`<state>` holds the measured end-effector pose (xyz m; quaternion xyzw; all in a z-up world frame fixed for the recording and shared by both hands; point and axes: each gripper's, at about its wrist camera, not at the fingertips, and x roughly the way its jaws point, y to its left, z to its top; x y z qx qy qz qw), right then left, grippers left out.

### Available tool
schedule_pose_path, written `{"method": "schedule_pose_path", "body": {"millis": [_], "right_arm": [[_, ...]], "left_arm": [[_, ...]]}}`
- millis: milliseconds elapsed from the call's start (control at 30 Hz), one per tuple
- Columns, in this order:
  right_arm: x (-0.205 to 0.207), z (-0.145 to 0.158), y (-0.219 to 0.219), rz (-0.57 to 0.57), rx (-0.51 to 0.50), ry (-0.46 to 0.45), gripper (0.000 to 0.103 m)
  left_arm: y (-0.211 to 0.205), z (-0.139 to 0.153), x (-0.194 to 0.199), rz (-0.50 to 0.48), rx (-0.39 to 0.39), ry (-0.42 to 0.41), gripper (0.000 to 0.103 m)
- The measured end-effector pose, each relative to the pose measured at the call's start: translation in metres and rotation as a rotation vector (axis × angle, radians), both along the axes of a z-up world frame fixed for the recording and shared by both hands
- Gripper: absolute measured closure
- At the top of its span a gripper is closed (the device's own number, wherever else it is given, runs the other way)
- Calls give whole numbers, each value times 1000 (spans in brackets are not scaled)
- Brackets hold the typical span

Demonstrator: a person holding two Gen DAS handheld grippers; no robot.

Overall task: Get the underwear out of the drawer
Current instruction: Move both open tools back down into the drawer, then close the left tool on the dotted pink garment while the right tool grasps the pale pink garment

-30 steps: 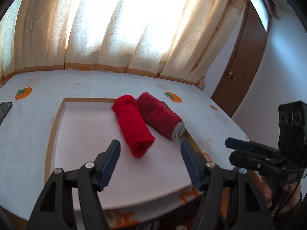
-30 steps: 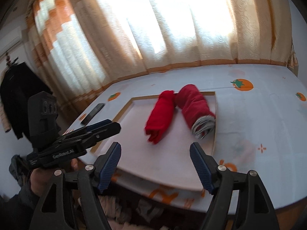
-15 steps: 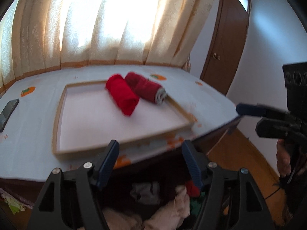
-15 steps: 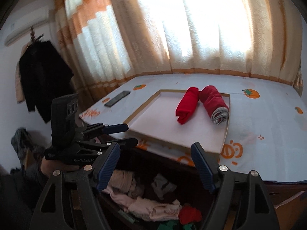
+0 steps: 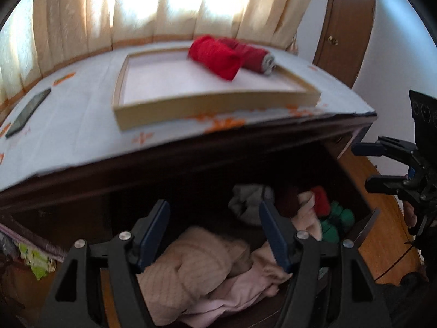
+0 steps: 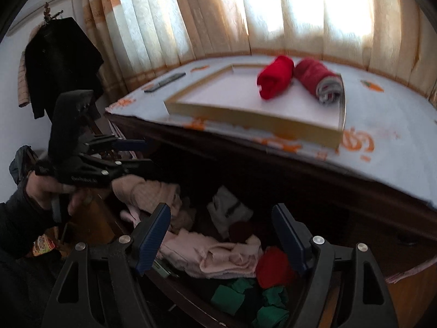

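Observation:
The open drawer (image 5: 363, 227) under the tabletop holds a jumble of clothes: pink knit pieces (image 5: 191, 270), a grey-white piece (image 5: 248, 202), a red piece (image 6: 273, 268) and green pieces (image 6: 245, 295). My left gripper (image 5: 215, 232) is open and empty, hovering above the pink clothes. My right gripper (image 6: 224, 235) is open and empty above the drawer's right part. Each gripper also shows in the other's view, the right one (image 5: 382, 164) and the left one (image 6: 131, 153). Two rolled red pieces (image 5: 218, 56) lie in a wooden tray (image 5: 191, 109) on the table.
The table has a pale blue cloth (image 5: 68, 114) with orange prints and a dark phone (image 5: 27, 112) at its left. Curtains (image 6: 273, 13) hang behind. A brown door (image 5: 344, 22) stands at the right, dark clothes (image 6: 60, 63) hang at the left.
Both grippers have dropped from tabletop height to in front of and above the open drawer. The tray and red rolls now sit higher and farther in view. Both stay open.

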<state>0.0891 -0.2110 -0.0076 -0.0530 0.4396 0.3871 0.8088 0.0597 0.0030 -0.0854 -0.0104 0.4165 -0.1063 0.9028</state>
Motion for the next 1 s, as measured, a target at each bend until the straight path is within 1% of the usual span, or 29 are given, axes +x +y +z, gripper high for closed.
{"method": "schedule_pose_path", "body": {"millis": [133, 300, 433, 567, 700, 800, 1000], "right_arm": [[-3, -18, 2, 9, -40, 1, 25], [-7, -32, 4, 33, -77, -1, 25], [-9, -40, 6, 37, -81, 10, 25], [-9, -48, 9, 42, -80, 23, 25], [-10, -54, 11, 47, -87, 27, 25], [-11, -56, 12, 48, -93, 22, 25], [-10, -60, 10, 40, -100, 28, 25]], "left_arm": [[2, -17, -5, -11, 27, 53, 34], [3, -29, -11, -48, 78, 108, 34], [1, -38, -13, -106, 148, 161, 34], [0, -48, -11, -144, 205, 210, 34], [0, -57, -7, -165, 216, 254, 34], [3, -61, -2, -168, 200, 284, 34], [2, -70, 5, -205, 228, 331, 34]]}}
